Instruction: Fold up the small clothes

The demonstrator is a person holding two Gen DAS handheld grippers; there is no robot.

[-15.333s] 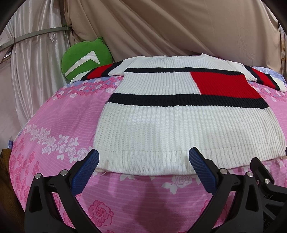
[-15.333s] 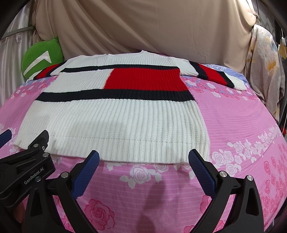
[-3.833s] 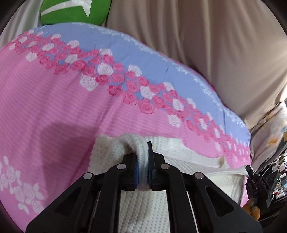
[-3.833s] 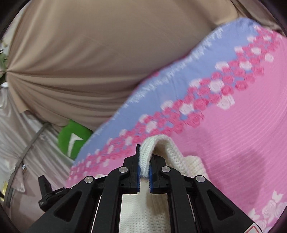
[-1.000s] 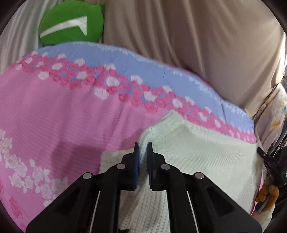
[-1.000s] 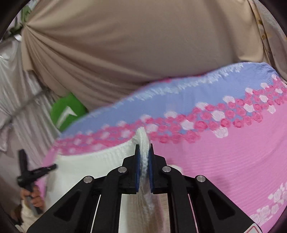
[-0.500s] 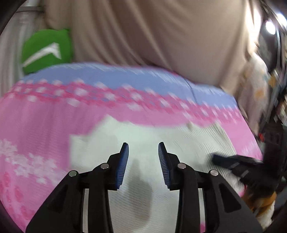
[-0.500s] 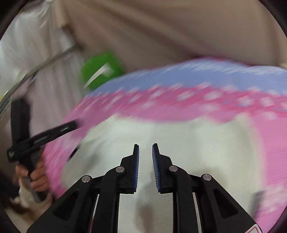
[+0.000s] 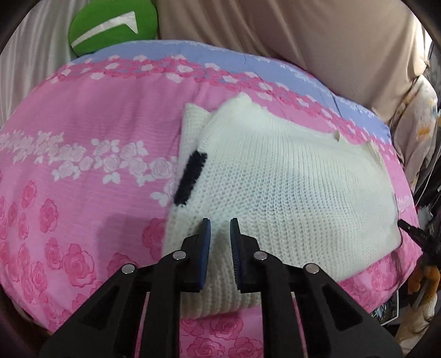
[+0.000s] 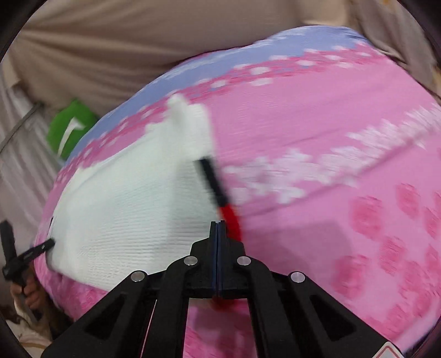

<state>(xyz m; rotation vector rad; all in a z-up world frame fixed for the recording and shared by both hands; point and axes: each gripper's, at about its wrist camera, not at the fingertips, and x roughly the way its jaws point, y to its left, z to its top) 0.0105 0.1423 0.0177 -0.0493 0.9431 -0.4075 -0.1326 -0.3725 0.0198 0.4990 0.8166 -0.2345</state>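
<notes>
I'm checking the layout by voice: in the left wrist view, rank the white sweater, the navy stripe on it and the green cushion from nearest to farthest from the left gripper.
1. White sweater, right at the left gripper fingertips.
2. Navy stripe, on the sweater's left edge.
3. Green cushion, far back, upper left.

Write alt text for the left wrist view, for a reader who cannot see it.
A folded white knit sweater lies on a pink rose-print bedspread, a navy stripe showing at its left edge. The left claw hangs over its near edge, jaws slightly apart and gripping nothing. A green cushion sits at the back by beige curtains.
</notes>
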